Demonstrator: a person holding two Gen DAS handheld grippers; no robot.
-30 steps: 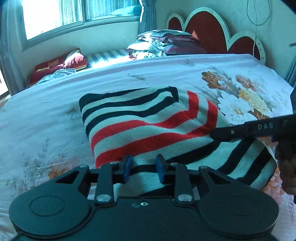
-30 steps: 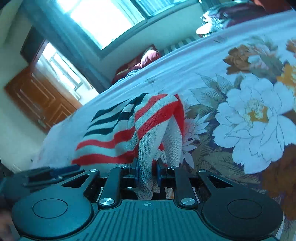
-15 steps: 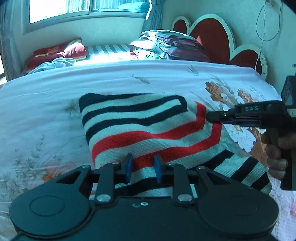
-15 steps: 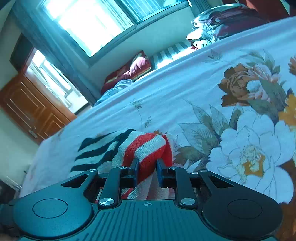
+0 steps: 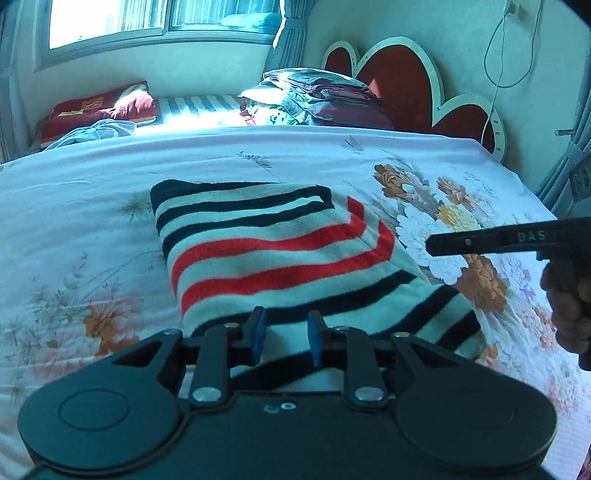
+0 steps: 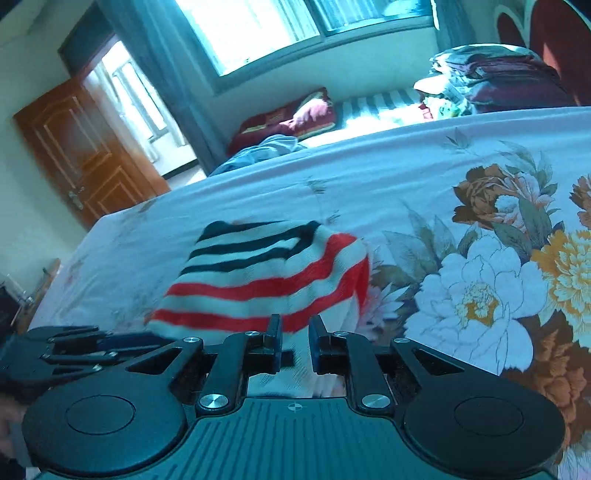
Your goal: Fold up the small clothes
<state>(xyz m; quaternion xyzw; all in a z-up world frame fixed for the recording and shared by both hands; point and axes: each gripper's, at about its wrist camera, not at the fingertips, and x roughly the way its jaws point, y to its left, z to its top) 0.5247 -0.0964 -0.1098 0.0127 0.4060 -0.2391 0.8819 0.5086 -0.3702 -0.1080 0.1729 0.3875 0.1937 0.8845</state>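
Garment: a striped knit top (image 5: 280, 258) in white, black and red lies folded on the bed (image 5: 74, 206), near the middle of the flowered sheet, with its near hem reaching toward the bed's near edge.
Stripes: 3 black bands at the far end, 2 red ones behind them bending in a V (the fold line shows at the right side).
Left gripper (image 5: 284, 334): it hangs over the near hem, its blue pads apart with only air between them; it has let go, the jaws having just been narrowing with nothing caught.
Right gripper (image 6: 295, 341): seen from the left view it is off the garment's right edge, over the big white flower print (image 5: 439, 236). Its jaws have just been widening; in its own view white knit shows behind the gap, and I cannot tell for sure whether the pads still pinch it, though they look clear of it.
Hand: a hand (image 5: 569, 302) wraps the right gripper's handle at the sheet's right side.
Far edge: a pile of folded bedding (image 5: 314, 96) sits before the heart-shaped headboard (image 5: 402, 77), and a maroon pillow (image 5: 99, 110) lies under the window (image 5: 159, 18).
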